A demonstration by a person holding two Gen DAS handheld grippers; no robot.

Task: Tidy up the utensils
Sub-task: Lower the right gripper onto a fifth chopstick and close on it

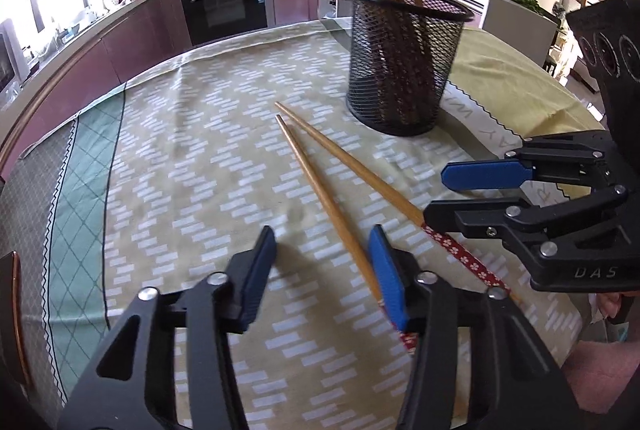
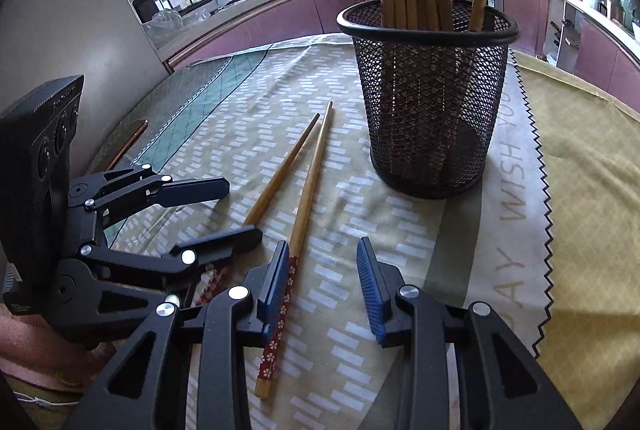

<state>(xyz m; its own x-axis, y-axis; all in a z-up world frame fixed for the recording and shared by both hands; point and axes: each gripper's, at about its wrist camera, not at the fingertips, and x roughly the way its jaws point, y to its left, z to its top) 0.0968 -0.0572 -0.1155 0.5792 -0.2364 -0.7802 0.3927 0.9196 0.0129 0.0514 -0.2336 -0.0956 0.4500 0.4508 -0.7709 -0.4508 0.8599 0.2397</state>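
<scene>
Two loose wooden chopsticks with red floral ends flat on patterned tabletop cloth, near black mesh cup of chopsticks. Left gripper jaws apart, empty; right gripper jaws apart, straddling nothing, one pad beside a chopstick.

Two loose chopsticks; one mesh holder; two hand-held grippers.

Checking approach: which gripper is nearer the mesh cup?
Right. The right gripper faces the mesh cup just ahead; the left gripper sits further back beside it, over the two chopsticks.
</scene>
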